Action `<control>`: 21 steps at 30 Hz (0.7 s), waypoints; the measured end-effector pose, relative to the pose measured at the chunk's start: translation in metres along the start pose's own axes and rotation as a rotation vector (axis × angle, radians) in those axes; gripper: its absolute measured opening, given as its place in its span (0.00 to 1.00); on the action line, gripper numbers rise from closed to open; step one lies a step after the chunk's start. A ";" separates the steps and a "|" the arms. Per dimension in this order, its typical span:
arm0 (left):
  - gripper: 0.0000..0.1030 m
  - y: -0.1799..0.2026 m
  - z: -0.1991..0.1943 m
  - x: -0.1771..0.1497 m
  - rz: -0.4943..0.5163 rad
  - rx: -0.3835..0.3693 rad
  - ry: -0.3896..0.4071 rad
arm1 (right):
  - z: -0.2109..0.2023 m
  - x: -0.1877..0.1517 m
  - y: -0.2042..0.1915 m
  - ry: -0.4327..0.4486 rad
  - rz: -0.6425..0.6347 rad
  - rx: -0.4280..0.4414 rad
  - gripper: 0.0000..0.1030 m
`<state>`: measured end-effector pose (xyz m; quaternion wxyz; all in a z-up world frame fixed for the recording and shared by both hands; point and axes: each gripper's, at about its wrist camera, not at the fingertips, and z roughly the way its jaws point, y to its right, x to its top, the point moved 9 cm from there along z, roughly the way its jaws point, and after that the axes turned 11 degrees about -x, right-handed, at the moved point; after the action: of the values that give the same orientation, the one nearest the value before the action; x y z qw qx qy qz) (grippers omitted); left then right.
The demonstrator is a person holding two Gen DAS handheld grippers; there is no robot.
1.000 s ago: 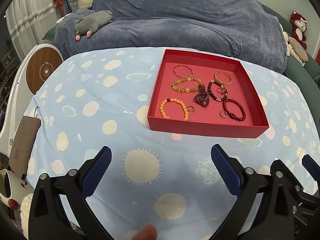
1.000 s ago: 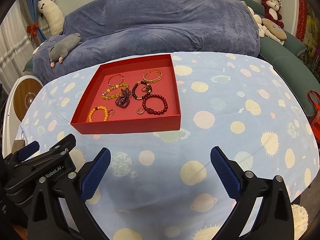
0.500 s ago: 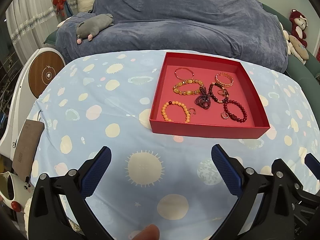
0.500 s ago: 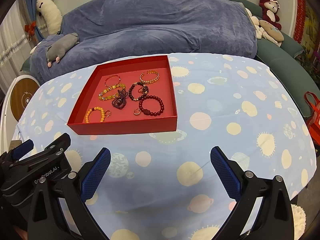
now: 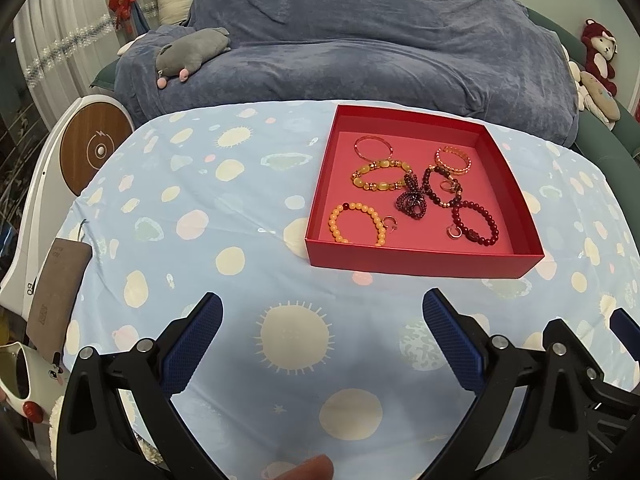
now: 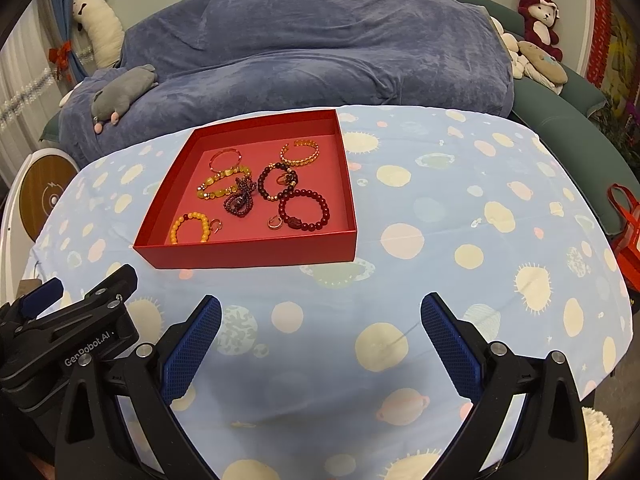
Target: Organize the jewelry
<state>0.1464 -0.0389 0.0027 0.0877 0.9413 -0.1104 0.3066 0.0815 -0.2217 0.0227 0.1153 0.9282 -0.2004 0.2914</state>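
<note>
A red tray (image 5: 420, 258) sits on the desk (image 5: 224, 216), which wears a pale blue spotted cloth. From the left hand-held gripper (image 5: 322, 316) the tray lies at about 1 o'clock; from the right hand-held gripper (image 6: 320, 314) at about 11 o'clock. Both hover above the cloth with jaws spread wide, holding nothing. In the tray lie an orange bracelet (image 5: 356, 224), a yellow bracelet (image 5: 380, 178), a dark red bracelet (image 6: 304, 209) and a gold bangle (image 6: 300, 153), among other pieces.
</note>
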 end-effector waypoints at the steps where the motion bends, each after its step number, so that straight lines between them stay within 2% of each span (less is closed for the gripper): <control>1: 0.93 -0.001 0.000 0.000 -0.001 0.000 -0.002 | 0.000 0.000 0.000 -0.001 0.000 0.000 0.94; 21: 0.93 0.000 -0.001 0.000 -0.010 0.006 -0.004 | 0.001 0.001 0.000 0.009 -0.003 -0.006 0.94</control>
<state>0.1460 -0.0386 0.0035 0.0861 0.9428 -0.1049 0.3044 0.0830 -0.2222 0.0220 0.1195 0.9269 -0.1992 0.2948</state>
